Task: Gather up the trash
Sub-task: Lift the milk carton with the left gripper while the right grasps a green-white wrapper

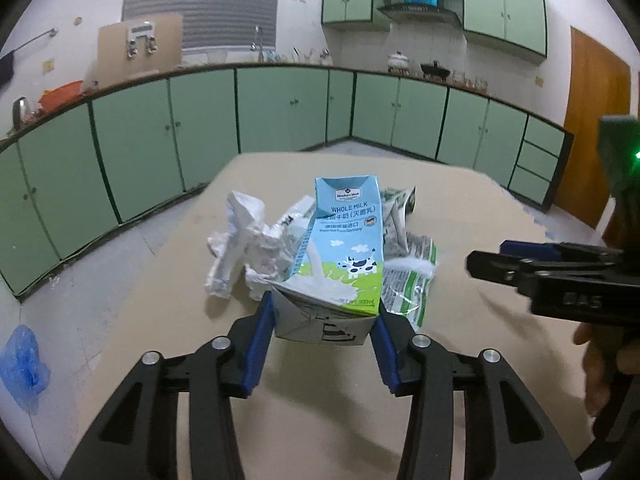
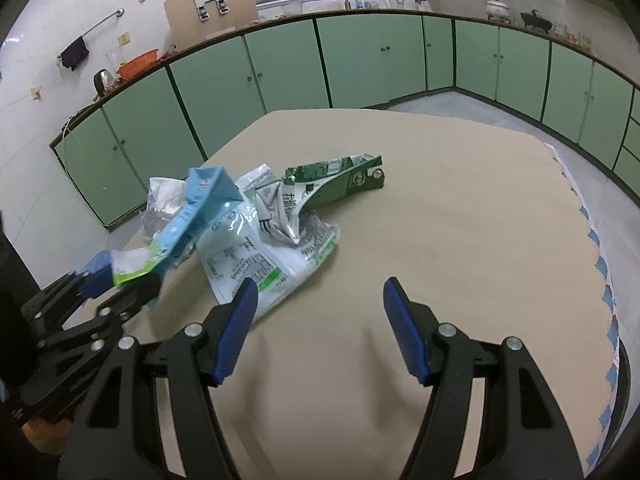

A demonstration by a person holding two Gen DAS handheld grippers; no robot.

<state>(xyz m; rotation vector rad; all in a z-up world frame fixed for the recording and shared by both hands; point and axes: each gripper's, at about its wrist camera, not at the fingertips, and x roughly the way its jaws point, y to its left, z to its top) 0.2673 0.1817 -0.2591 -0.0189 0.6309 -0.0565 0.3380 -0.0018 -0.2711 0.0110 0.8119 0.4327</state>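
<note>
My left gripper (image 1: 324, 316) is shut on a blue whole-milk carton (image 1: 344, 248) and holds its base above the beige table. In the right wrist view the same carton (image 2: 188, 216) hangs in the left gripper (image 2: 124, 280) at the left. Behind it lies a trash pile: crumpled white paper (image 1: 240, 240), a white-and-green plastic pouch (image 2: 260, 256), a crushed silver carton (image 2: 280, 208) and a flattened green carton (image 2: 340, 180). My right gripper (image 2: 316, 316) is open and empty, low over the table just in front of the pouch; it also shows at the right of the left wrist view (image 1: 520, 268).
The beige table (image 2: 440, 240) stands in a kitchen with green cabinets (image 1: 200, 120) around it. A blue plastic bag (image 1: 24, 368) lies on the floor at the left. A wooden door (image 1: 592, 128) is at the far right.
</note>
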